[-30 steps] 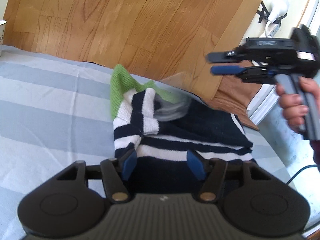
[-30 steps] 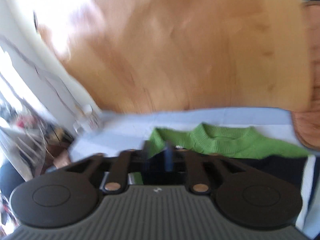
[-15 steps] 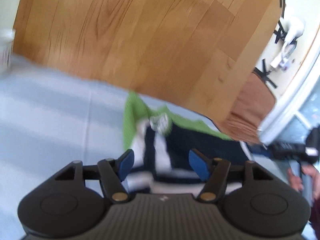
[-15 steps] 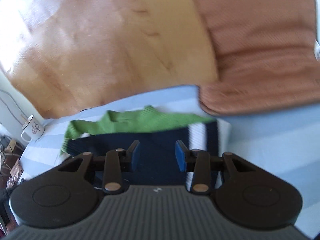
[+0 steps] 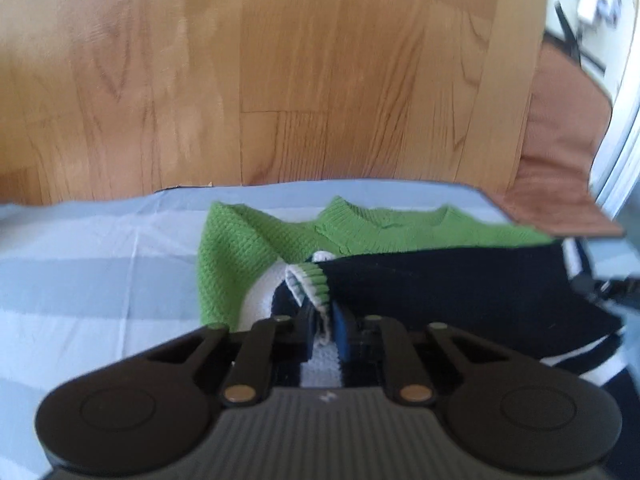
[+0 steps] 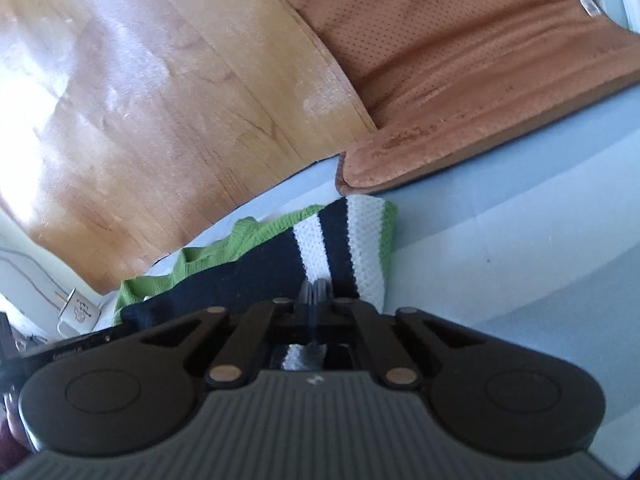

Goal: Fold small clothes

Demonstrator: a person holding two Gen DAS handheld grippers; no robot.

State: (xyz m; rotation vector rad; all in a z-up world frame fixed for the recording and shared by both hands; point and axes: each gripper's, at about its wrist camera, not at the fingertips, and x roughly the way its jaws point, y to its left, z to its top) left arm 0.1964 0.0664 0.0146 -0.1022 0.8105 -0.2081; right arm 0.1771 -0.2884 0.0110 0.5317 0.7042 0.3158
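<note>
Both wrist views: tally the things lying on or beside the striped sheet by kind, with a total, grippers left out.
Sweater, green, navy and white: 1
Mug, at the sheet's far edge: 1
Brown cushion, overlapping the sheet's corner: 1
Striped sheet itself: 1
Total: 4

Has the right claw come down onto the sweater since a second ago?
Yes. The right claw has dropped from above the green collar to the sweater near the brown mat, now pinching its striped edge.
</note>
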